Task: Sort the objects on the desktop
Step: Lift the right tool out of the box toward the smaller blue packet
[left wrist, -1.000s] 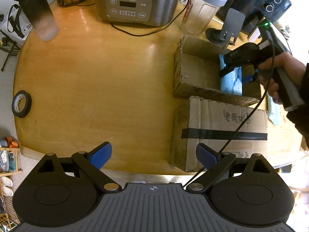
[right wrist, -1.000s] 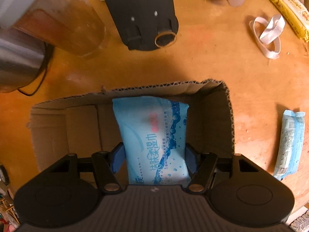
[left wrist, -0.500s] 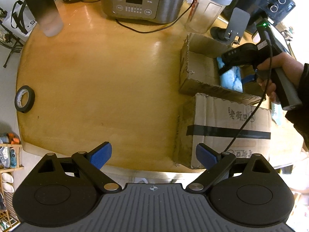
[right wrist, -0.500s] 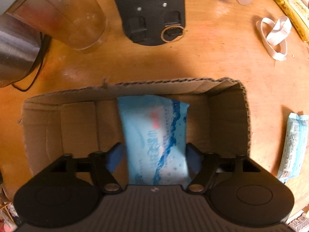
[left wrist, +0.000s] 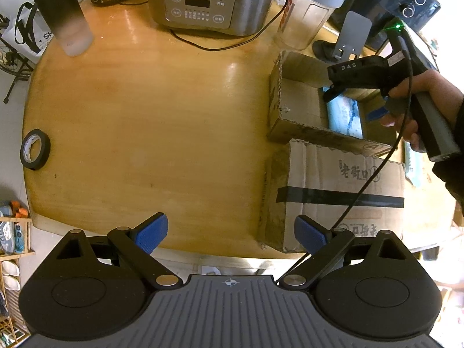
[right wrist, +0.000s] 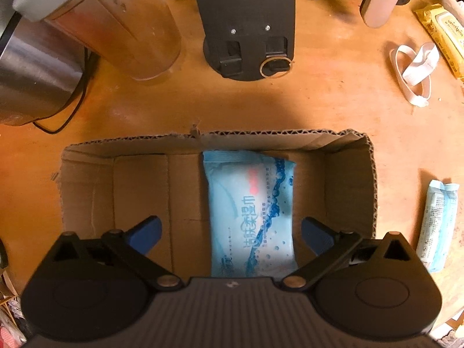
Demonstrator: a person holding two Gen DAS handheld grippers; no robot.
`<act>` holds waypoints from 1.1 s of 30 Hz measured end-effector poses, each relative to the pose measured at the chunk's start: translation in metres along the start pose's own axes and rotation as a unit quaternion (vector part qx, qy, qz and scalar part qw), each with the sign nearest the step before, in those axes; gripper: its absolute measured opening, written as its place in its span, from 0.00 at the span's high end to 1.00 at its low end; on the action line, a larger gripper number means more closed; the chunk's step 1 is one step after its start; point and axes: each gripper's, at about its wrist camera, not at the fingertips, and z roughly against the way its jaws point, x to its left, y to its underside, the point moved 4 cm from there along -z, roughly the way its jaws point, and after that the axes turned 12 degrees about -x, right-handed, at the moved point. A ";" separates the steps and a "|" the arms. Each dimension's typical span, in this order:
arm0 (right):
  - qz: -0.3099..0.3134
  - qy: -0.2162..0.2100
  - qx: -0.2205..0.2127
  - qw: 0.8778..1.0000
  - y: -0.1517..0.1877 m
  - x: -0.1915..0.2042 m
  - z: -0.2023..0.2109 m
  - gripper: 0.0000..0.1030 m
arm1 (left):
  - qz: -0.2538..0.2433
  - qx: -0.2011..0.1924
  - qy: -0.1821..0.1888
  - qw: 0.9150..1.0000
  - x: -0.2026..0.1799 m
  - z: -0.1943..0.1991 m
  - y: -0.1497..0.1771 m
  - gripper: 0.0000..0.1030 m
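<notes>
1. Change against the frames one second and half a second back: right gripper (right wrist: 230, 233) then clamped on the blue wet-wipe pack (right wrist: 250, 211); fingers now spread wide, clear of the pack on both sides. Pack dropped from a tilted, held pose to flat on the floor of the open cardboard box (right wrist: 87, 179).
2. Left gripper (left wrist: 230, 233): fingers wide apart, nothing between them, hovering over the near edge of the wooden table (left wrist: 145, 110). View slightly shifted, otherwise as before.
3. Location of task item: pack inside the open box, roughly mid-floor, long axis running from near wall to far wall. Confirmed from the left wrist view, where the pack (left wrist: 345, 116) shows below the right gripper (left wrist: 351, 98).
4. Step in hand, as judged: release of the pack into the box, just completed.
5. Next move, as judged: lift right gripper clear of the box walls, then a fresh item. Nearest candidate: slim blue packet (right wrist: 438, 226) on the table just right of the box. Flat and thin, so a low, shallow pinch along its edges likely needed.
6. Count: cardboard boxes 2 (one open, one taped shut (left wrist: 342, 191)); blue wipe packs in box 1; slim blue packets outside 1; yellow pack (right wrist: 443, 37) 1; white strap loop (right wrist: 414, 72) 1; tape roll (left wrist: 34, 149) 1.
</notes>
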 end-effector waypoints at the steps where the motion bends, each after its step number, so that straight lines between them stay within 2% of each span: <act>1: 0.001 0.000 0.000 1.000 -0.001 0.000 0.004 0.00 | 0.000 -0.001 0.000 1.000 -0.001 0.000 0.000 0.07; 15: 0.012 -0.003 -0.020 1.000 -0.001 -0.003 0.061 0.00 | -0.008 -0.010 0.007 1.000 -0.014 0.006 0.002 0.07; 23: 0.016 -0.004 -0.026 1.000 0.000 -0.006 0.069 0.00 | -0.015 -0.015 0.014 1.000 -0.023 0.011 0.003 0.07; 33: 0.007 0.002 -0.033 0.999 0.002 -0.030 0.076 0.00 | -0.017 -0.016 0.013 1.000 -0.027 0.013 0.007 0.07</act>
